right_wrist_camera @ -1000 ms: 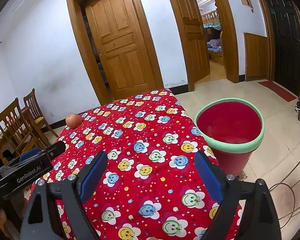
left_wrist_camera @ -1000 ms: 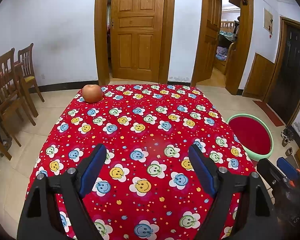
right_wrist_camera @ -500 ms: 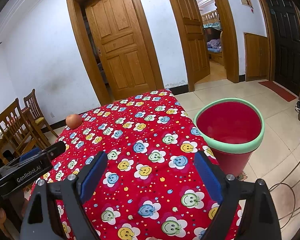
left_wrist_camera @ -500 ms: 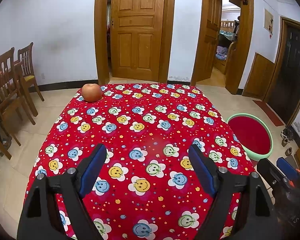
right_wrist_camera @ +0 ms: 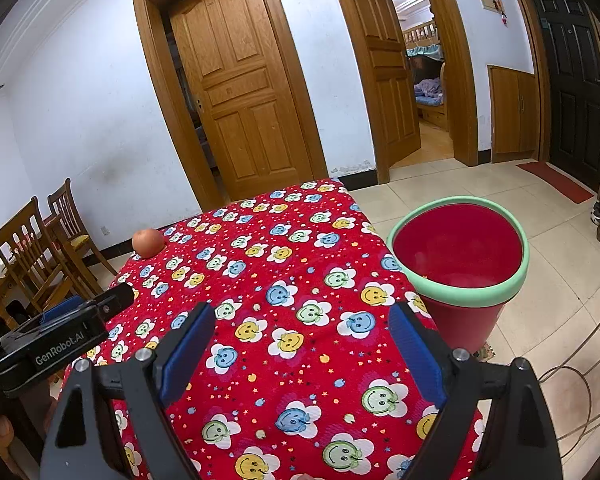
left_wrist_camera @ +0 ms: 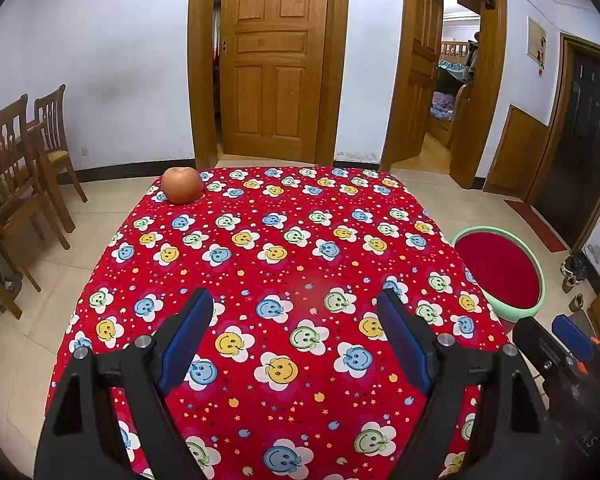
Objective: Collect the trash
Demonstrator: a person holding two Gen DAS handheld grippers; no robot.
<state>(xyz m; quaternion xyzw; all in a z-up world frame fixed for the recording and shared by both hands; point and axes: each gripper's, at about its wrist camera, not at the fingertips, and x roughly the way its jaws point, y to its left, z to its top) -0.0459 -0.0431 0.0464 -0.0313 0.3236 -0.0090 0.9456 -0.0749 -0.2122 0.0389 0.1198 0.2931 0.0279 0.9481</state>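
Currently idle: left gripper [left_wrist_camera: 296,312] and right gripper [right_wrist_camera: 302,328] both spread wide, empty, over tablecloth [left_wrist_camera: 284,240]; apple [left_wrist_camera: 182,185] far-left corner; red bin [right_wrist_camera: 458,248] right, ready for trash.

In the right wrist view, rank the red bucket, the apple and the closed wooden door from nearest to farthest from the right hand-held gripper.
1. Red plastic bucket with green rim, on the floor to the right.
2. Round orange-red apple, far left table corner.
3. Closed panelled wooden door, back wall.
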